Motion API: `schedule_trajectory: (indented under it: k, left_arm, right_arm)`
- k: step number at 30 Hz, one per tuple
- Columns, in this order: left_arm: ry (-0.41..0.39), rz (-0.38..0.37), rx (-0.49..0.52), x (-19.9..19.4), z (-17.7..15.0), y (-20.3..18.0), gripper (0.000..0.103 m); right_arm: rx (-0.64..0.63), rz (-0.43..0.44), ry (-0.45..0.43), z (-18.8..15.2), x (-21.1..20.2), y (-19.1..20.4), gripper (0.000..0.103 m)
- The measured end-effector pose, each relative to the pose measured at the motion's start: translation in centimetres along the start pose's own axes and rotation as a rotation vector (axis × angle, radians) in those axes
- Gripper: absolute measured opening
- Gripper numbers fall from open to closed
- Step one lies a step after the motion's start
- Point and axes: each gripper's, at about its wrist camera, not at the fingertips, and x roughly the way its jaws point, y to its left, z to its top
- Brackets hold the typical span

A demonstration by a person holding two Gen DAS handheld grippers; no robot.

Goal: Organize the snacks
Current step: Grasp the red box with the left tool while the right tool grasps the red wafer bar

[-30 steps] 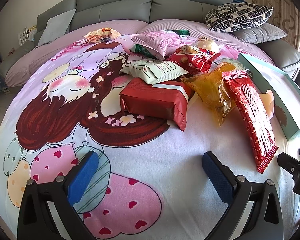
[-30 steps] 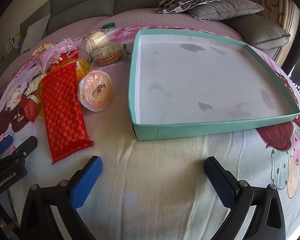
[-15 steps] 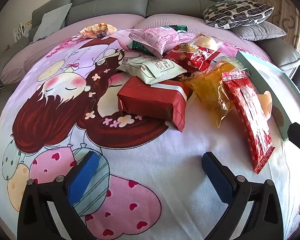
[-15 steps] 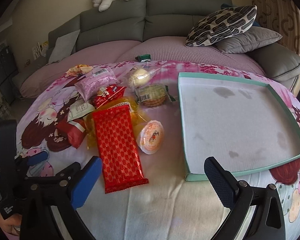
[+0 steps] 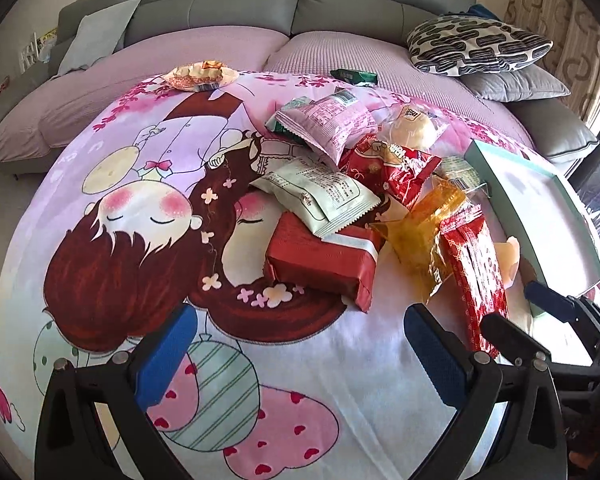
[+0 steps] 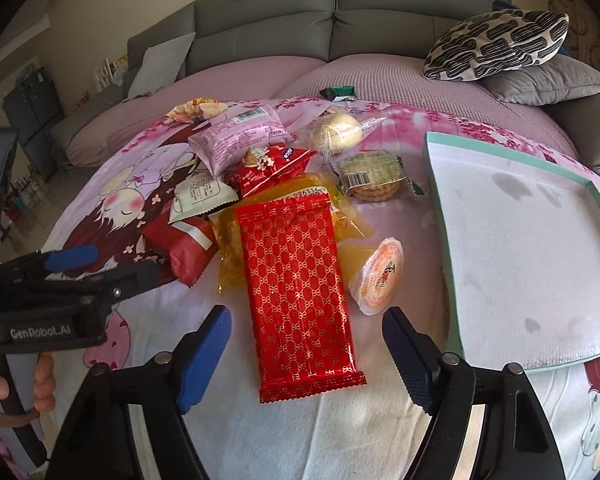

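A heap of snack packets lies on a cartoon-print blanket. The long red packet [image 6: 296, 280] [image 5: 476, 272] lies lengthwise, its near end between the fingers of my right gripper [image 6: 304, 352]. Those jaws are closing and the pads stand clear of the packet on both sides. A jelly cup [image 6: 380, 276] rests just right of the packet. The empty teal tray [image 6: 444, 220] [image 5: 496, 168] sits further right. My left gripper [image 5: 300, 344] hangs open over bare blanket, short of the dark red packet [image 5: 320, 260].
Behind lie a pale green packet [image 5: 320, 196], a pink packet [image 6: 236, 136], a red bag [image 6: 268, 164], a bun [image 6: 336, 132] and a wrapped round cake [image 6: 372, 176]. A small green packet [image 6: 340, 92] lies on the lilac cushions. A patterned pillow [image 6: 496, 44] and grey sofa stand beyond.
The right wrist view has swung left from the tray onto the snack pile, and its jaws have narrowed around the long red packet's end. The left gripper rose slightly; the right gripper has moved closer beside it.
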Motion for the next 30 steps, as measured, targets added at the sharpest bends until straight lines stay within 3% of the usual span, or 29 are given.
schedule_trajectory:
  k: [6,11,14,17,24,30]
  left_arm:
    - [0.073,-0.004,0.071,2.6,2.3,-1.2,0.101]
    - [0.129,0.003,0.086,4.7,3.3,-1.2,0.087]
    - [0.119,-0.007,0.077,5.0,3.6,-1.1,0.087]
    - [0.121,-0.036,0.070,5.1,3.5,-1.3,0.073]
    - [0.096,-0.043,0.033,4.1,2.7,-1.1,0.064]
    - [0.084,-0.062,-0.038,2.5,1.1,0.1,0.062]
  right_arm:
    - [-0.005,0.009,0.035,0.3,1.2,0.3,0.068]
    - [-0.009,0.001,0.063,0.4,2.1,0.2,0.061]
    - [-0.008,0.004,0.064,0.5,2.1,0.1,0.054]
    - [-0.010,0.003,0.061,0.5,2.0,0.1,0.048]
    - [-0.018,0.015,0.052,0.3,1.5,0.4,0.047]
    - [-0.020,0.034,0.023,0.4,0.1,0.5,0.047]
